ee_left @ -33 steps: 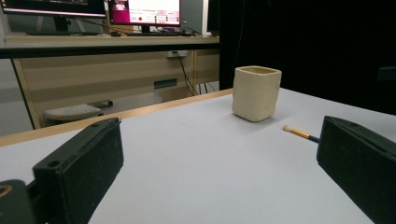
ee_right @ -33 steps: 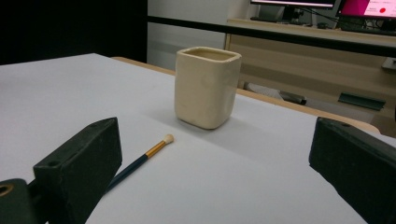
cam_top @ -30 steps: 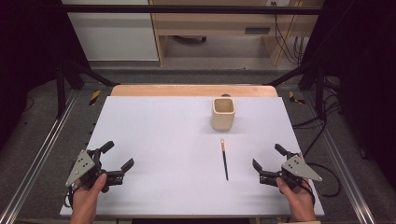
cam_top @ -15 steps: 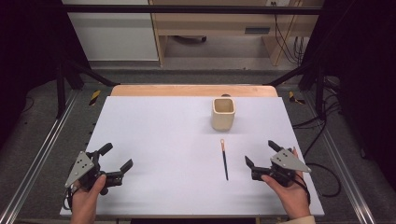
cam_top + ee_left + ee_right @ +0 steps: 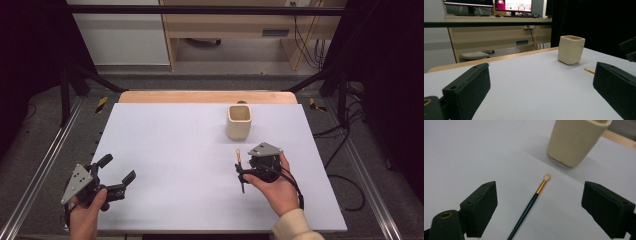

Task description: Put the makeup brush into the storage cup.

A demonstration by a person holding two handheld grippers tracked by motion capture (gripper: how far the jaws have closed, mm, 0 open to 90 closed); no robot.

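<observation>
Dark-handled brush point(image 5: 534, 200) flat on table, pale tip toward cup.

Bright even overhead light on table point(image 5: 175, 150); dark surroundings; soft shadows; near claw pads blurred, edges slightly soft.

The left hand-held gripper point(image 5: 116, 176) sits at the lower left of the high view, gripped from below by the left hand point(image 5: 87, 207), its two black jaws spread wide and pointing toward the upper right. The right hand-held gripper point(image 5: 241, 172) is at lower centre-right, held in the right hand point(image 5: 276, 187), whose cream sleeve enters from the bottom edge. Its jaws stand apart, have just been closing a little, and clamp nothing.
</observation>
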